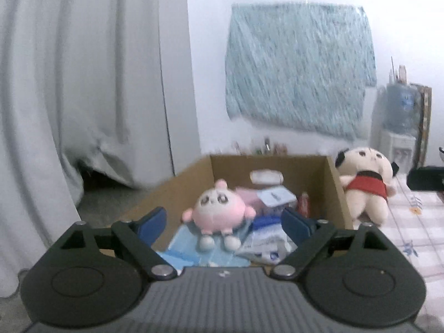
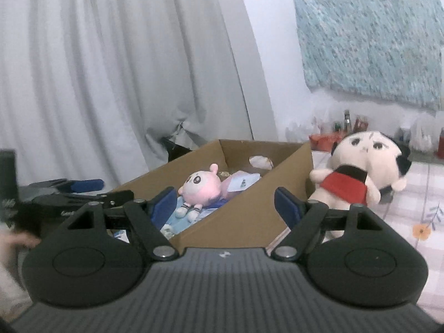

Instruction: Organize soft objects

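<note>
The open brown cardboard box has matt, plain paperboard walls. The round pink plush toy in it looks soft and short-piled, lying on crinkled blue-and-white plastic packets with a slight sheen. Right of the box, the cream plush doll in a red cloth top has the same fuzzy finish. The left gripper and right gripper are matt black plastic with smooth blue pads and shiny metal pivot pins. The checked tablecloth looks smooth. The far grey curtain is matt woven cloth.
</note>
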Available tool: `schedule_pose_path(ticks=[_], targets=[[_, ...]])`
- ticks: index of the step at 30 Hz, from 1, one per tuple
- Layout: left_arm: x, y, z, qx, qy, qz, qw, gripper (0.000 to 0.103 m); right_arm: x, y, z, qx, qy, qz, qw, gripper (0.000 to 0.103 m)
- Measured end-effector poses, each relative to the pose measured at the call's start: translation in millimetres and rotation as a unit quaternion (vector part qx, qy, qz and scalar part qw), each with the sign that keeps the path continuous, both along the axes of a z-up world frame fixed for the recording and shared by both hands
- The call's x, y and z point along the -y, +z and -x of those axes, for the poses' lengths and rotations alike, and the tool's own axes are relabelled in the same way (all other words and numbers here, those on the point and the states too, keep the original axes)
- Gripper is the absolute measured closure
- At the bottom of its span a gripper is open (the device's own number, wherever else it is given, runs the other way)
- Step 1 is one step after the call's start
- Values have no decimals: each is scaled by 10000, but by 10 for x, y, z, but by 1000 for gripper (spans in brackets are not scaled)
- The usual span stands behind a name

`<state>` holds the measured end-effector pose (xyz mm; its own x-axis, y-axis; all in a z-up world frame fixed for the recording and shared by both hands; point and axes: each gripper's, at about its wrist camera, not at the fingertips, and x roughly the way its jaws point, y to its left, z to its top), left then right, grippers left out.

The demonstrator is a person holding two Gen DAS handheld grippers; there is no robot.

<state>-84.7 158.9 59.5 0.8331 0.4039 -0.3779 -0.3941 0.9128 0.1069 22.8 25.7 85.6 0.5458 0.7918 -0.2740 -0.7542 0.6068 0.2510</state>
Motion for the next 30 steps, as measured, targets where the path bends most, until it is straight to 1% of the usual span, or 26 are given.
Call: schedule_pose_path(ticks=[2, 4, 6, 7, 9, 10, 12, 14, 17, 20, 21, 25, 30], targets=[[108, -112, 20, 305, 113, -228, 9992, 12, 11, -43, 20, 63, -30, -39, 10000, 25], [169, -162, 14, 400, 300, -390, 9980, 12, -26, -79, -1, -33, -34, -135, 9999, 24], [196, -128, 63, 615, 519, -504, 9955, 7, -65, -96, -61, -300, -13, -303, 9991, 24], [219, -125, 87, 760, 646, -603, 9932, 3, -81, -106, -94, -414, 9, -414, 9983, 24], [268, -121, 87, 920, 729, -798, 9899, 2, -96, -129, -93, -427, -23, -451, 9981, 24], [282, -133, 71, 935, 770, -856, 9889, 2, -113, -139, -84, -359, -71, -382, 9986, 23], [263, -151, -5, 765, 791, -867, 9901, 2, -135, -158, -59, -221, -123, -245, 9994, 23], [292, -143, -9, 717, 813, -878, 9902, 0, -147, -180, -47, -154, -149, -187, 9996, 23], [387, -128, -26, 670, 739, -1040, 9896, 0, -138, -195, -40, -116, -40, -287, 9995, 23], [441, -153, -43, 582, 798, -1141, 9886, 0, -152, -194, -75, -192, -77, -375, 9991, 22], [434, -160, 21, 564, 801, -1134, 9887, 0, -160, -198, -92, -224, -71, -397, 9989, 22], [413, -158, 51, 538, 900, -1041, 9890, 0, -154, -217, -112, -320, -120, -412, 9986, 21], [399, -167, 36, 468, 950, -1012, 9892, 0, -139, -214, -93, -299, -94, -426, 9986, 20]])
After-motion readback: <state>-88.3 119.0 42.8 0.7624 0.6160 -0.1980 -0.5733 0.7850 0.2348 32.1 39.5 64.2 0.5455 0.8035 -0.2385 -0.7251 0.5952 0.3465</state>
